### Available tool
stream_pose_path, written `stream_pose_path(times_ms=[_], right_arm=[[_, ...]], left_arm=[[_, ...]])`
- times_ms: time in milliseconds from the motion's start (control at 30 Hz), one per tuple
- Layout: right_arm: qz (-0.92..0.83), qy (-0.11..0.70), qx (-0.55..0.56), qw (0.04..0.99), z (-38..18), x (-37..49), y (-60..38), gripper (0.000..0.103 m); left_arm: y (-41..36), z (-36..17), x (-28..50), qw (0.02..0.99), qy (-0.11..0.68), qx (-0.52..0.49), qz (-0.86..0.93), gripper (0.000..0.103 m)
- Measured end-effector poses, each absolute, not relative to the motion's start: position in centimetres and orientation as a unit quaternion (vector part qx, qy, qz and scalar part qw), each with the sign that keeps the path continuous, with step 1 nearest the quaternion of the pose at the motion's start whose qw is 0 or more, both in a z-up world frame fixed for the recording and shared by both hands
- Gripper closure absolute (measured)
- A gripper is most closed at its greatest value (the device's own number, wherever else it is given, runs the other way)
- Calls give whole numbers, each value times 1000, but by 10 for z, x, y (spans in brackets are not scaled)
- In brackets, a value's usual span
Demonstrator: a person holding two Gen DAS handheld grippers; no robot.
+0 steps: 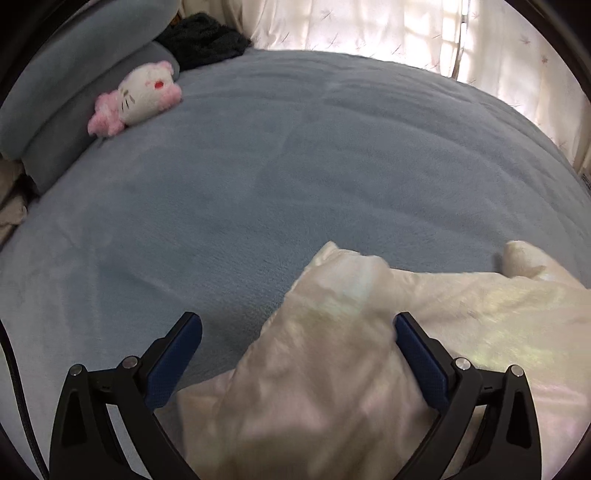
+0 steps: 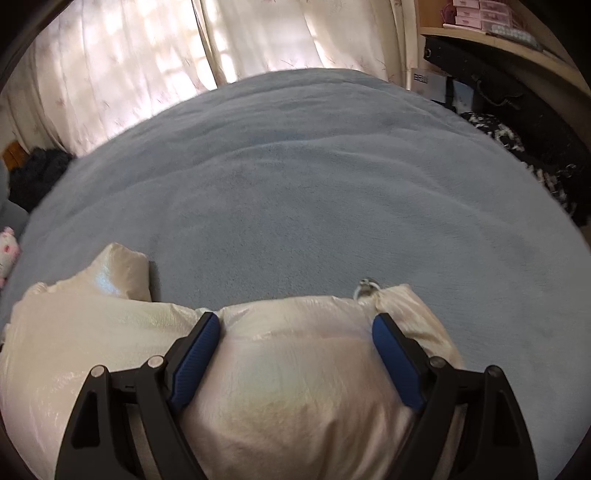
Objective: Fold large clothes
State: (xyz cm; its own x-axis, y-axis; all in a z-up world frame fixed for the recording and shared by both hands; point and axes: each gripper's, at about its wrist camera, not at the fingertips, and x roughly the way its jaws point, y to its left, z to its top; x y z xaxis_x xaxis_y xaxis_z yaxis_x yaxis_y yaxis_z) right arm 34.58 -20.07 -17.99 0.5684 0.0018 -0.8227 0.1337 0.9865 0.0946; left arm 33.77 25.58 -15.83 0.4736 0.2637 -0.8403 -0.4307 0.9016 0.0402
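Note:
A cream, shiny padded garment lies bunched on the blue-grey bed cover at the near edge. My left gripper is open above it. Its right pad touches the fabric and its left pad stands clear over the cover. In the right wrist view the same garment bulges up between the wide-set jaws of my right gripper, which is open; the fabric looks smooth and unpinched. A small metal ring sticks out at the garment's far edge. One puffy corner rises at the left.
A pink and white plush toy leans on grey pillows at the far left, with dark clothing behind. Pale curtains hang past the bed. A shelf and dark patterned fabric flank the right side.

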Motion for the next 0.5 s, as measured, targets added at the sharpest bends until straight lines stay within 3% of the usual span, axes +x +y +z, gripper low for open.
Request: stream_pose_path(times_ms=[233, 500], right_arm=[[-45, 446, 130, 884, -135, 303, -197, 18], [4, 400, 115, 909, -72, 241, -154, 18]], left_arm=[[236, -88, 295, 884, 424, -105, 168, 1], [210, -25, 219, 907, 396, -100, 108, 1]])
